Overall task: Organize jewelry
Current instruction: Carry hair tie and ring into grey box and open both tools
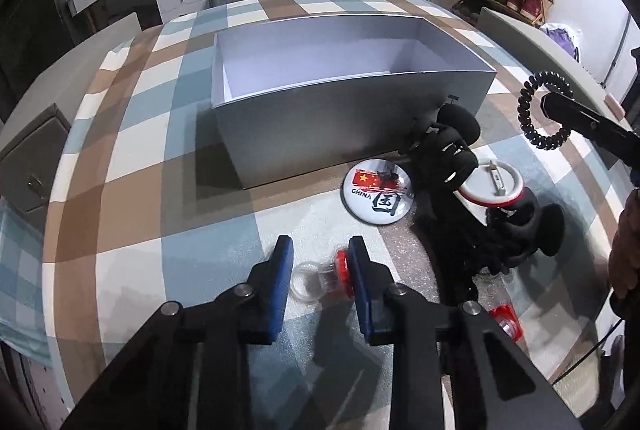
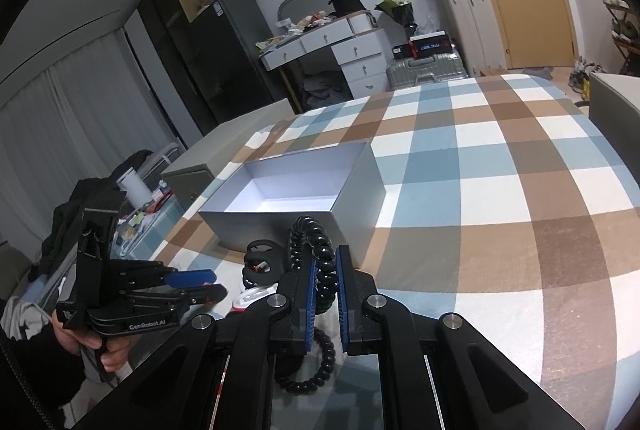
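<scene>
left wrist view: left gripper (image 1: 320, 270) angled down at checked cloth (image 1: 160, 157) of blue, brown and white squares, faintly glittery surface. blue ribbed pads clenched on a clear plastic ring (image 1: 320, 276) with a red faceted top; red top against the right pad, clear band against the left. second red-topped ring (image 1: 505, 320) lying on the cloth just right of the gripper. grey matte cardboard box (image 1: 340, 133), rectangular, open, pale smooth interior, standing beyond. glossy round badge (image 1: 378, 191) with flag print and "china" lettering flat on the cloth just before the box. beside it a heap of black fuzzy hair clips (image 1: 460, 149), one white-and-red round badge (image 1: 494, 187) face down among them. far right, black coiled hair tie (image 1: 530, 113) hanging from the right gripper's tip.

right wrist view: right gripper (image 2: 324, 282) clamped on the coiled hair tie (image 2: 320, 258), springy telephone-cord loops, held above the cloth near the box (image 2: 360, 189). left gripper (image 2: 208, 288) low left, hand (image 2: 100, 346) on its handle.
</scene>
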`<act>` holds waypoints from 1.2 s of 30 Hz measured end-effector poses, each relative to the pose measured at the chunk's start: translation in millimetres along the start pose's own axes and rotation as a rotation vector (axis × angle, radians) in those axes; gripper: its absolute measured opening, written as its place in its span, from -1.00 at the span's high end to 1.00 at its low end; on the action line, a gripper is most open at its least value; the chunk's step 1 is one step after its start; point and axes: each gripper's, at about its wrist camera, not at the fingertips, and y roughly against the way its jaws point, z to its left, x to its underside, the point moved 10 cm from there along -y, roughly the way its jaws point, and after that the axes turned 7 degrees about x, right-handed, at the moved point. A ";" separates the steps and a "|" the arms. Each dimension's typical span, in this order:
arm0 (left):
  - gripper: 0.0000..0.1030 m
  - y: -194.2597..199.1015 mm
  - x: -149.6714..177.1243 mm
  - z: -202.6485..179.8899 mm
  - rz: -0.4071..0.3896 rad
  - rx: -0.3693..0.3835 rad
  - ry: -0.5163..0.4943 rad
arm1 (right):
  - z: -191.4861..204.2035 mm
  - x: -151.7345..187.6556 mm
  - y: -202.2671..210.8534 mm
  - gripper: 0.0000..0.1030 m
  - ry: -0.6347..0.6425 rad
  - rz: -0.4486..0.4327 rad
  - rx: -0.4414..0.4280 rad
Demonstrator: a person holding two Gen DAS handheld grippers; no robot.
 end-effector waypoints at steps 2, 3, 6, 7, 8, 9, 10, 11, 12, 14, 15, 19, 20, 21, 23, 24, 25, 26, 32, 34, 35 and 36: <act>0.56 0.3 -0.1 1.0 0.002 -0.003 0.006 | -0.7 -1.3 1.8 0.83 -0.002 -0.004 0.004; 0.56 0.8 -0.2 1.2 0.001 0.001 0.010 | -0.6 -1.7 2.8 0.83 -0.002 -0.006 0.005; 0.56 7.2 -2.6 -1.2 -0.019 0.008 0.013 | 1.0 -5.0 6.6 0.83 0.001 -0.017 0.005; 0.56 9.5 -3.8 -1.6 -0.025 0.008 0.010 | 2.0 -6.8 7.9 0.83 0.005 -0.023 0.006; 0.56 13.4 -5.6 -1.8 -0.037 0.005 0.008 | 3.0 -8.6 8.7 0.83 0.009 -0.028 0.006; 0.56 16.5 -6.9 -1.8 -0.042 0.003 0.006 | 4.8 -11.0 9.6 0.83 0.013 -0.034 0.005; 0.56 18.7 -8.2 -2.2 -0.045 0.002 0.005 | 6.0 -12.9 10.3 0.83 0.016 -0.039 0.005; 0.56 23.0 -10.7 -2.9 -0.054 0.003 0.002 | 7.1 -15.0 10.9 0.83 0.019 -0.045 0.005; 0.56 26.7 -13.2 -3.4 -0.063 0.003 0.000 | 9.4 -18.6 11.8 0.83 0.023 -0.053 0.001; 0.56 34.5 -19.5 -5.0 -0.083 0.006 -0.008 | 12.6 -24.6 13.9 0.83 0.026 -0.069 -0.004; 0.56 39.4 -24.1 -5.8 -0.099 0.009 -0.011 | 14.4 -28.4 15.0 0.83 0.026 -0.077 -0.012; 0.56 50.9 -41.8 -8.1 -0.150 0.020 -0.030 | 21.5 -43.1 14.1 0.83 0.028 -0.096 -0.042; 0.56 53.4 -46.6 -8.8 -0.164 0.024 -0.036 | 23.0 -46.7 12.8 0.83 0.029 -0.100 -0.047; 0.56 54.8 -52.8 -8.8 -0.180 0.029 -0.039 | 24.9 -50.4 11.1 0.83 0.029 -0.100 -0.055; 0.56 55.5 -65.3 -7.8 -0.208 0.041 -0.032 | 27.7 -57.5 5.4 0.83 0.025 -0.100 -0.072; 0.56 55.2 -70.8 -7.6 -0.218 0.051 -0.026 | 28.7 -60.6 2.1 0.83 0.025 -0.101 -0.076; 0.56 54.9 -77.8 -6.9 -0.233 0.062 -0.018 | 30.0 -63.5 -1.5 0.83 0.024 -0.099 -0.081; 0.56 55.7 -82.6 -6.6 -0.245 0.072 -0.013 | 30.6 -66.0 -5.6 0.83 0.024 -0.095 -0.083; 0.56 42.3 -108.7 -3.2 -0.266 0.096 0.001 | 38.1 -76.0 -29.4 0.83 0.047 -0.062 -0.101; 0.56 31.0 -114.6 0.2 -0.252 0.097 0.010 | 40.9 -78.7 -36.5 0.83 0.064 -0.056 -0.101; 0.56 27.7 -115.7 1.6 -0.246 0.096 0.017 | 42.0 -80.0 -40.6 0.83 0.071 -0.050 -0.101; 0.56 24.3 -116.9 2.5 -0.240 0.099 0.023 | 43.2 -81.0 -46.1 0.83 0.080 -0.041 -0.101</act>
